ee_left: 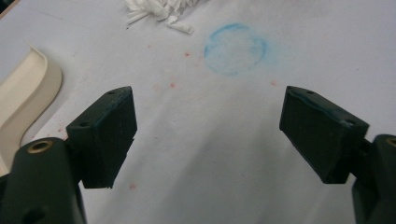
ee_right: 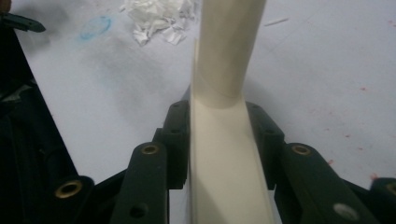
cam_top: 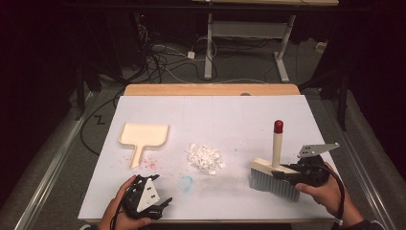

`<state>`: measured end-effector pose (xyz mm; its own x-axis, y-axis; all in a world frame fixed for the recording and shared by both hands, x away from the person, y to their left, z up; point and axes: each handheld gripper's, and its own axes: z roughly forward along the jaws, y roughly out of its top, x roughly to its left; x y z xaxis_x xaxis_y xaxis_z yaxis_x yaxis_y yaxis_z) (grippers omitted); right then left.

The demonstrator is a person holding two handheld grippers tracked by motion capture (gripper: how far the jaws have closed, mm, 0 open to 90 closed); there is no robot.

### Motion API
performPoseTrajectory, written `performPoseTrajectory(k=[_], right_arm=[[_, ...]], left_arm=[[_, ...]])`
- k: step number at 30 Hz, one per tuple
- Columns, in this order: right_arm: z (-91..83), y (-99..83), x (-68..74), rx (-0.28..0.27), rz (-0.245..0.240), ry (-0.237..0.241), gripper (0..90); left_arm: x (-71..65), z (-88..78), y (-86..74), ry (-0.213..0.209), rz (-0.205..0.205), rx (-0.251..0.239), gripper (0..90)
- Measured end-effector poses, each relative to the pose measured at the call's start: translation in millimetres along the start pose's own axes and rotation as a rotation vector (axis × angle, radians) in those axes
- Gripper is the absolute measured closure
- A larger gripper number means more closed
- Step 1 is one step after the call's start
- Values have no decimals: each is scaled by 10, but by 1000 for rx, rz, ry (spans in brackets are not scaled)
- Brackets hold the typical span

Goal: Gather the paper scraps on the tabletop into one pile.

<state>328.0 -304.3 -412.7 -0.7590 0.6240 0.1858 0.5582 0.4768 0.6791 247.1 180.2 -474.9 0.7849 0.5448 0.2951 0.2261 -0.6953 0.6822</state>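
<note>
A cream brush [cam_top: 268, 167] with grey bristles and an upright red-tipped handle [cam_top: 277, 139] stands at the right of the white sheet. My right gripper [cam_top: 287, 171] is shut on its cream head. In the right gripper view the jaws [ee_right: 218, 121] clamp the cream body [ee_right: 224, 154] from both sides. A pile of white paper scraps [cam_top: 206, 158] lies mid-table, to the brush's left. A cream dustpan [cam_top: 143, 135] lies flat at the left. My left gripper [cam_top: 162, 189] rests near the front edge, open and empty [ee_left: 208, 100], pointing toward a blue ring mark [ee_left: 235, 49].
Red specks [cam_top: 151, 163] dot the sheet near the dustpan handle. The blue ring mark [cam_top: 186, 183] sits between the left gripper and the scraps [ee_left: 159, 9]. The dustpan's edge [ee_left: 23, 93] lies left of the left gripper's jaws. A wooden table edge [cam_top: 210, 89] runs along the back.
</note>
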Motion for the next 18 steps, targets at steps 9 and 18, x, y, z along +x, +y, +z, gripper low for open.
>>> performPoseTrajectory(k=[9, 18], right_arm=[[140, 109, -308, 40, 24, -58, 585], [174, 240, -526, 43, 20, -108, 479]], left_arm=[[-8, 28, 9, -4, 5, 17, 179], [-17, 47, 4, -16, 9, 30, 179]])
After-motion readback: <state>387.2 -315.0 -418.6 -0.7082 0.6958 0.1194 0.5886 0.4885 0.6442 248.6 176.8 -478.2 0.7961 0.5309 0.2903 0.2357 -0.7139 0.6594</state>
